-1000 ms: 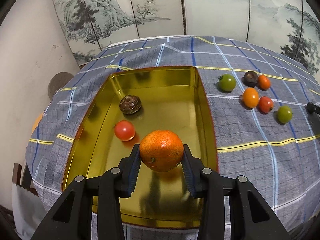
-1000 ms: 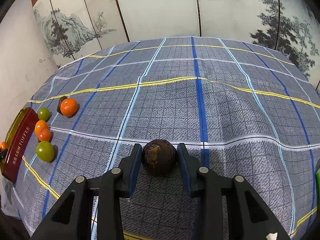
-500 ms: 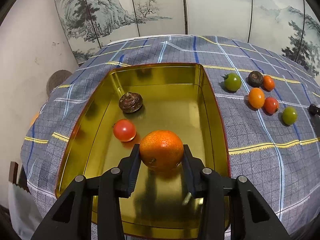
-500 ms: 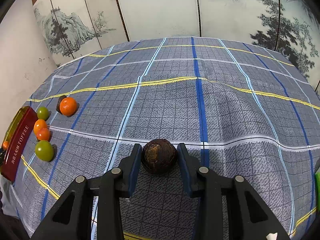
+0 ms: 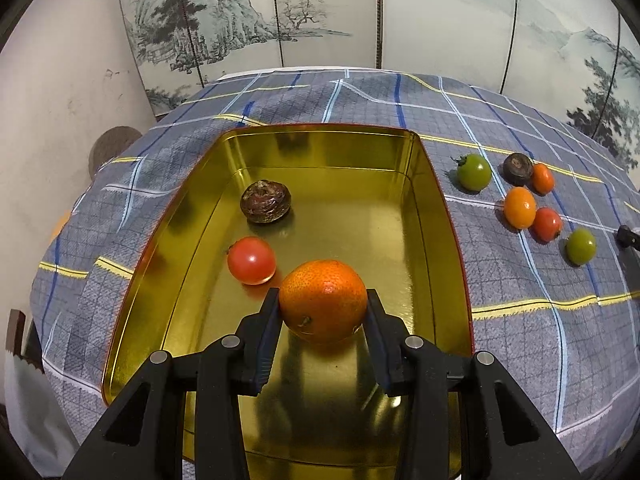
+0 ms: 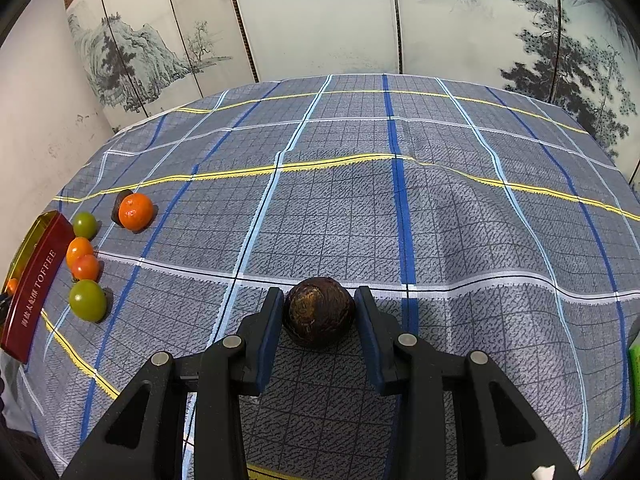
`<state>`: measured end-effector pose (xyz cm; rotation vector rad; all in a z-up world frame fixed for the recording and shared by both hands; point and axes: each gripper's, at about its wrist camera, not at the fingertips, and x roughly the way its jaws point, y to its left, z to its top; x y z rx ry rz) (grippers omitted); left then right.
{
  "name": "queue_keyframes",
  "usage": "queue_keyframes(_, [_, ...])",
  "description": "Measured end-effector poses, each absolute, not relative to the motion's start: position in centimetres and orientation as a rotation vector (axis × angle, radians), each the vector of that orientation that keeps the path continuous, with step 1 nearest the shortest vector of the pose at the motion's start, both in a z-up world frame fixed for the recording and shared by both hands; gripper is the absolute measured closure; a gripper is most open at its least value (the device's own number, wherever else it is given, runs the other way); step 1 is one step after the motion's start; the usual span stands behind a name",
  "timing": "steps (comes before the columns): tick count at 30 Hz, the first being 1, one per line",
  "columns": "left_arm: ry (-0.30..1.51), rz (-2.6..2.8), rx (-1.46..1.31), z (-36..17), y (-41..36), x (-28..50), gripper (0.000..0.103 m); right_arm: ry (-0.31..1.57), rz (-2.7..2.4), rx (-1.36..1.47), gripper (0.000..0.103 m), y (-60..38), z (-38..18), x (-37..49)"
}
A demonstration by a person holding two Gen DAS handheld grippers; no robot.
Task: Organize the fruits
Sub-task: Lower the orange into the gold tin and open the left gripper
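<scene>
We hold the orange (image 5: 323,300) in the left gripper (image 5: 323,312), its pads pressed on both sides, above the near half of the gold tin (image 5: 448,216). The red tomato (image 5: 251,260) lies at ten o'clock from it, the brown fruit (image 5: 265,202) beyond. To place it well, we lower until the orange rests on the tin floor, at about three o'clock of the tomato, then open gently so nothing rolls. The right gripper (image 6: 319,320) is closed on a dark brown fruit (image 6: 319,312) over the bench cloth (image 6: 440,220); we keep it steady.
</scene>
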<state>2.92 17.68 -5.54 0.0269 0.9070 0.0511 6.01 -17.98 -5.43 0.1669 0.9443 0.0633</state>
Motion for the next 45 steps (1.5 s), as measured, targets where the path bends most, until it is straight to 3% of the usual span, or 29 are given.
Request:
queue_keyframes(40, [0.933,0.053,-0.013,-6.2,19.4,4.3,0.06,0.952,0.043,0.115,0.069,-17.5,-5.6,6.0])
queue_keyframes(42, [0.908,0.049,-0.02,-5.8,19.5,3.9,0.05,0.952,0.042,0.112,0.069,-17.5,-5.5,6.0])
queue_keyframes(44, [0.868,0.049,-0.017,-5.1,19.5,3.4,0.029,0.952,0.042,0.11,0.069,-17.5,-5.5,6.0])
queue_keyframes(45, [0.843,0.043,-0.015,-4.7,19.5,3.1,0.027,0.953,0.041,0.108,0.069,-17.6,-5.5,6.0])
